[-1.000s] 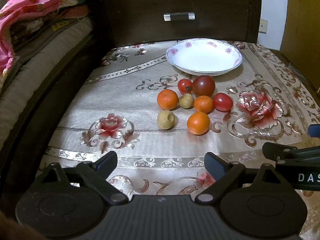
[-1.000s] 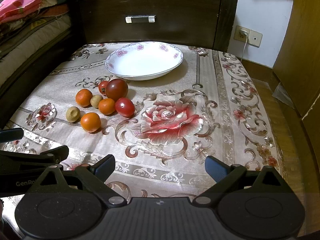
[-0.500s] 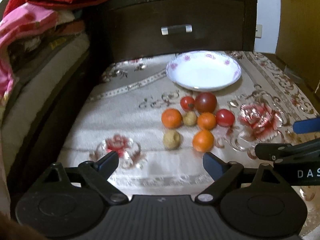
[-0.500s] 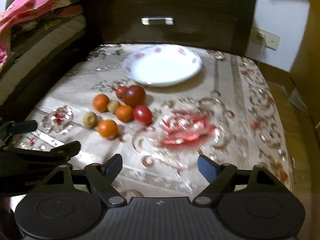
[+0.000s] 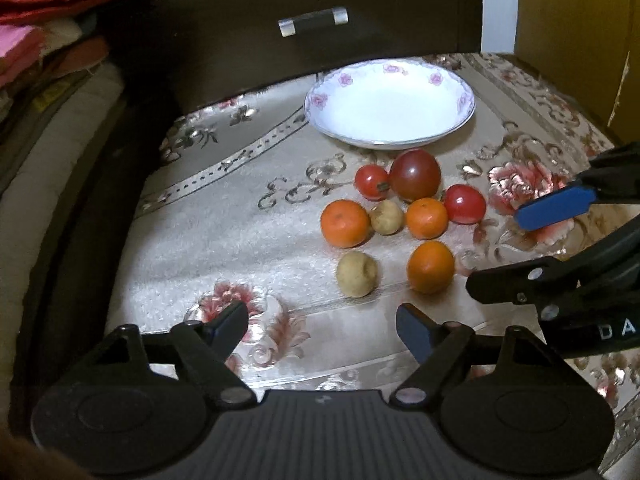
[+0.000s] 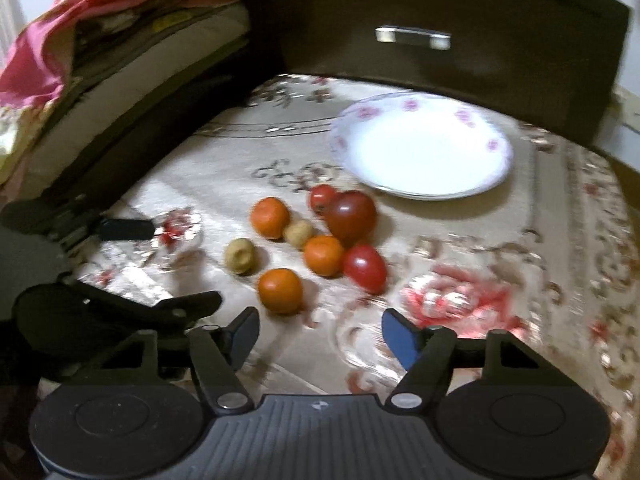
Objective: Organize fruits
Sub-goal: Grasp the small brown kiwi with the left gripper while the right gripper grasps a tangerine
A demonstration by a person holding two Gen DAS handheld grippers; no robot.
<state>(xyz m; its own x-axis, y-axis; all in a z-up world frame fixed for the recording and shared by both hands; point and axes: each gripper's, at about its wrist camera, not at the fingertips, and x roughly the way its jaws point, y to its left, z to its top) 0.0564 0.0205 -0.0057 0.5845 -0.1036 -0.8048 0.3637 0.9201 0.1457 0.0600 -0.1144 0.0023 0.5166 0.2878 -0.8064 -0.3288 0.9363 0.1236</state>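
Both my grippers, left [image 5: 320,322] and right [image 6: 318,330], are wide apart, empty; I'd grab the near orange [image 6: 280,290] softly; plate [image 6: 420,190] is empty.

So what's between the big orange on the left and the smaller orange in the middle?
A little tan fruit sits between the left orange and the middle orange, seeming to touch the left one. The left wrist view shows it best.

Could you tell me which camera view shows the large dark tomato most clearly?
The left wrist view: the dark tomato is sharp there, just in front of the plate. The right wrist view shows it unobstructed too, but blurred by motion.
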